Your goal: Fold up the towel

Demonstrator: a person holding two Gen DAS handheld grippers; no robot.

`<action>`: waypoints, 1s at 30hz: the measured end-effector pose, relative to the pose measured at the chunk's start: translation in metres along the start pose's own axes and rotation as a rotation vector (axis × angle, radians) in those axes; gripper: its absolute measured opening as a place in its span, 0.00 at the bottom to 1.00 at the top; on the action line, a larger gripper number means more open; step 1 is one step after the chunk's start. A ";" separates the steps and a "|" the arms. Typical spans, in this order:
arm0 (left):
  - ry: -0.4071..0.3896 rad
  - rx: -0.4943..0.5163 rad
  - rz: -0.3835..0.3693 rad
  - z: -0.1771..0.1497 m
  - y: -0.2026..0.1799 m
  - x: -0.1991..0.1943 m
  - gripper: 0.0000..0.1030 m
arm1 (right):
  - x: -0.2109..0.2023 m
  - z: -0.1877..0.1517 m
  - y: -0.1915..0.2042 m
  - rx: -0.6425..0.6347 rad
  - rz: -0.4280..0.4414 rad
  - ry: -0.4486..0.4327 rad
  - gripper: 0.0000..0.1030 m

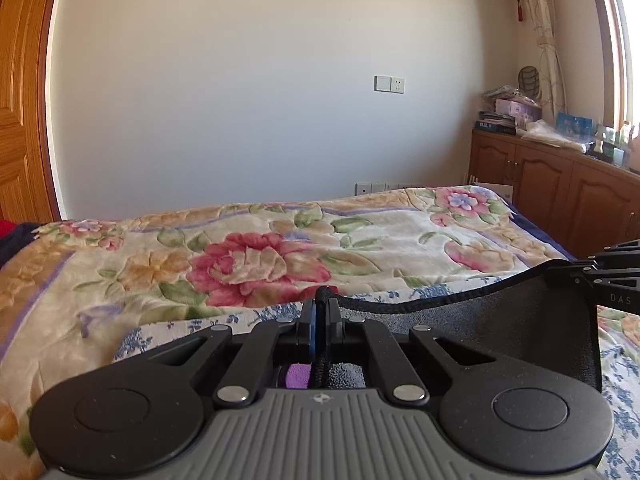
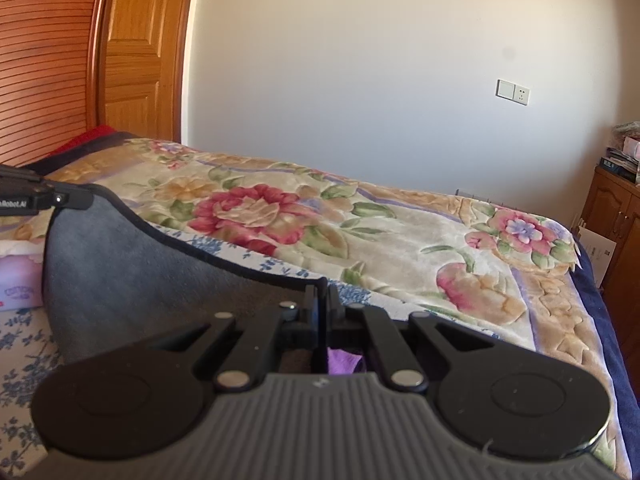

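Note:
The towel is dark grey with a black hem. In the left wrist view the towel [image 1: 480,328] stretches from my left gripper [image 1: 320,300] to the right gripper [image 1: 576,276] at the right edge. Both are shut on its top hem and hold it up above the bed. In the right wrist view the towel [image 2: 132,264] hangs between my right gripper [image 2: 320,292] and the left gripper [image 2: 68,199] at the far left. A purple piece shows below the jaws in both views.
A floral blanket [image 1: 260,256] covers the bed, with a blue-flowered sheet [image 1: 140,340] under the towel. A wooden cabinet [image 1: 560,184] with clutter stands at the right. A wooden door [image 2: 136,52] is at the left. A tissue pack [image 2: 20,280] lies on the bed.

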State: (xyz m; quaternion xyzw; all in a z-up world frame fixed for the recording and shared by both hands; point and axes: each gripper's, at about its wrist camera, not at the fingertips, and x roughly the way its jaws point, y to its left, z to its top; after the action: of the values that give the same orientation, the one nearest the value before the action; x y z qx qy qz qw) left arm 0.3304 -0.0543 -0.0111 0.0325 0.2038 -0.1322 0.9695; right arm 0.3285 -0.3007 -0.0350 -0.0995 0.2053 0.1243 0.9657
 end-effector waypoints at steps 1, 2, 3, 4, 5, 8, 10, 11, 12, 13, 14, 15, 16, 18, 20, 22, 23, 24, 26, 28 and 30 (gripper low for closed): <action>0.000 0.001 0.005 0.000 0.000 0.002 0.05 | 0.002 -0.001 -0.001 -0.001 -0.002 0.004 0.04; -0.001 0.001 0.007 0.001 0.001 0.005 0.05 | 0.004 -0.002 -0.002 0.000 -0.002 0.009 0.04; -0.002 0.000 0.009 0.001 0.002 0.007 0.05 | 0.006 -0.002 -0.003 0.002 -0.002 0.013 0.04; 0.000 0.000 0.012 0.000 0.002 0.009 0.05 | 0.009 -0.002 -0.003 0.003 -0.001 0.017 0.04; 0.001 0.003 0.013 0.000 0.002 0.012 0.05 | 0.011 -0.002 -0.003 0.003 -0.001 0.019 0.04; 0.006 0.016 0.018 -0.001 -0.001 0.018 0.05 | 0.018 -0.002 -0.003 -0.002 0.002 0.026 0.04; 0.007 0.024 0.025 -0.002 -0.003 0.022 0.05 | 0.023 0.000 -0.004 0.018 0.013 0.029 0.04; 0.006 0.026 0.029 -0.002 -0.004 0.024 0.05 | 0.024 0.001 -0.004 0.025 0.017 0.028 0.04; 0.005 0.027 0.032 -0.002 -0.005 0.026 0.05 | 0.027 0.001 -0.004 0.023 0.016 0.027 0.04; 0.005 0.026 0.036 -0.002 -0.005 0.029 0.05 | 0.028 0.002 -0.003 0.014 0.012 0.026 0.04; 0.005 0.025 0.038 -0.002 -0.006 0.031 0.05 | 0.031 0.001 -0.003 0.004 0.006 0.026 0.04; 0.005 0.023 0.041 -0.002 -0.006 0.034 0.05 | 0.033 0.001 -0.002 -0.005 0.002 0.027 0.04; 0.006 0.021 0.043 -0.002 -0.007 0.037 0.05 | 0.036 0.000 -0.002 -0.010 0.000 0.030 0.04; 0.009 0.019 0.049 -0.003 -0.008 0.042 0.05 | 0.042 -0.002 -0.002 -0.018 -0.005 0.039 0.04; 0.016 0.020 0.054 -0.005 -0.008 0.049 0.05 | 0.049 -0.004 -0.004 -0.019 -0.007 0.049 0.04; 0.026 0.025 0.059 -0.008 -0.009 0.055 0.05 | 0.054 -0.006 -0.005 -0.012 -0.008 0.058 0.04; 0.030 0.028 0.062 -0.010 -0.009 0.057 0.05 | 0.057 -0.008 -0.006 -0.010 -0.009 0.062 0.04; 0.034 0.030 0.066 -0.012 -0.009 0.060 0.05 | 0.060 -0.010 -0.007 -0.007 -0.009 0.068 0.04; 0.045 0.031 0.071 -0.015 -0.009 0.066 0.05 | 0.066 -0.015 -0.008 0.000 -0.010 0.081 0.04; 0.058 0.027 0.078 -0.019 -0.007 0.073 0.05 | 0.072 -0.020 -0.009 0.004 -0.014 0.097 0.04; 0.067 0.026 0.081 -0.021 -0.005 0.079 0.05 | 0.076 -0.025 -0.011 0.011 -0.016 0.110 0.04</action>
State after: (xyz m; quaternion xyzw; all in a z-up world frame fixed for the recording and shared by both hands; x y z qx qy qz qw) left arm 0.3903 -0.0762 -0.0625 0.0579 0.2328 -0.0946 0.9662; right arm 0.3896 -0.3017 -0.0881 -0.1024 0.2582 0.1099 0.9543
